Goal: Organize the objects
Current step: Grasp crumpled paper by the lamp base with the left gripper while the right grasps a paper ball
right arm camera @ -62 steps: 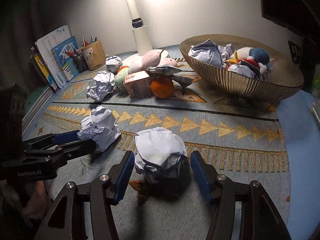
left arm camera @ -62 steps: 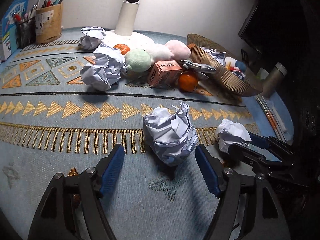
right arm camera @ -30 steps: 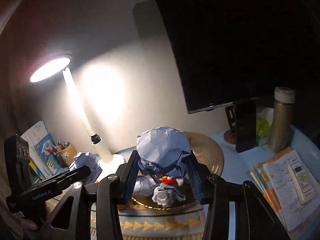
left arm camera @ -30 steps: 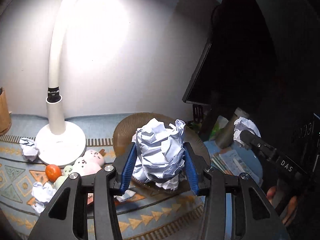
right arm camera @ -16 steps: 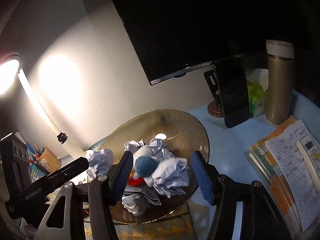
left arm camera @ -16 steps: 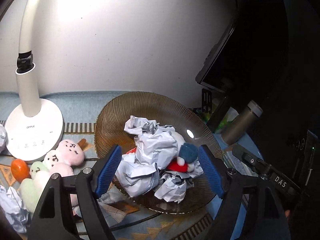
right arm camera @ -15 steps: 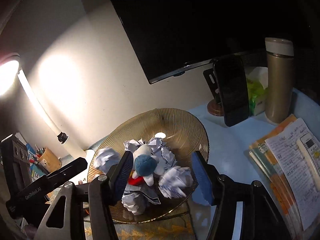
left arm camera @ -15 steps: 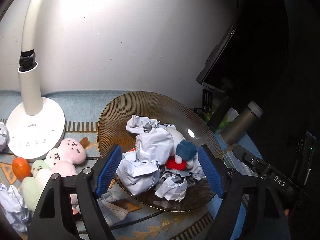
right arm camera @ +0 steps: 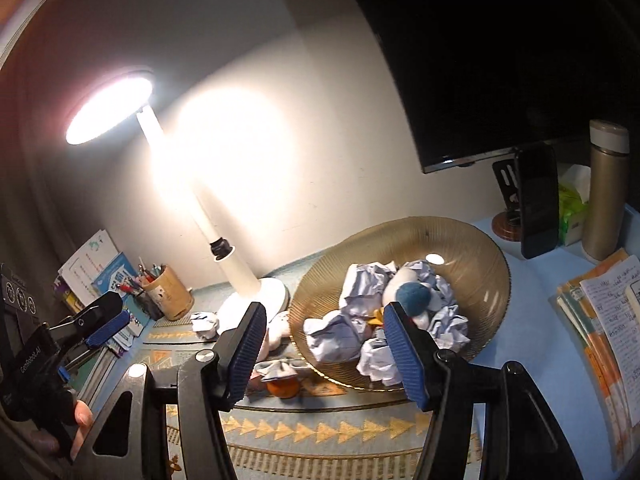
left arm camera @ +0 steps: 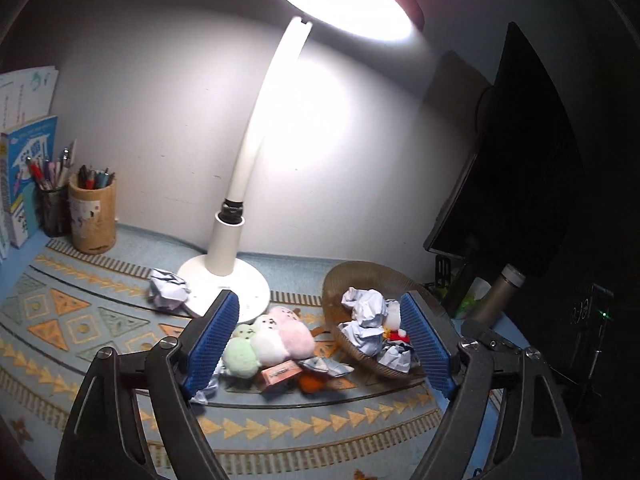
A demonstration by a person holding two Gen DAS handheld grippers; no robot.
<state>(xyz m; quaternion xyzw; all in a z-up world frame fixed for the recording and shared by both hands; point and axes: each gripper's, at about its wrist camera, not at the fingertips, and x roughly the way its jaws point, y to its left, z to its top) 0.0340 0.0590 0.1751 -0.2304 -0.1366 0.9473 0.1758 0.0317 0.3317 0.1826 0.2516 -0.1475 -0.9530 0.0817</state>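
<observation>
Crumpled paper balls [right arm camera: 352,292] heaped in ribbed bowl [right arm camera: 472,240]; both claws empty, left [left arm camera: 320,340] widening.

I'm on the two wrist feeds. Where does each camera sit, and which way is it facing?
Left wrist: sits behind the left tongs, which are opening and empty, and faces the lamp, soft toys and bowl.
Right wrist: sits behind the open, empty right tongs, looking down into the bowl of paper balls; the left tongs and fingers show at the left edge.
Shared: lamp, bowl, pen holder.
</observation>
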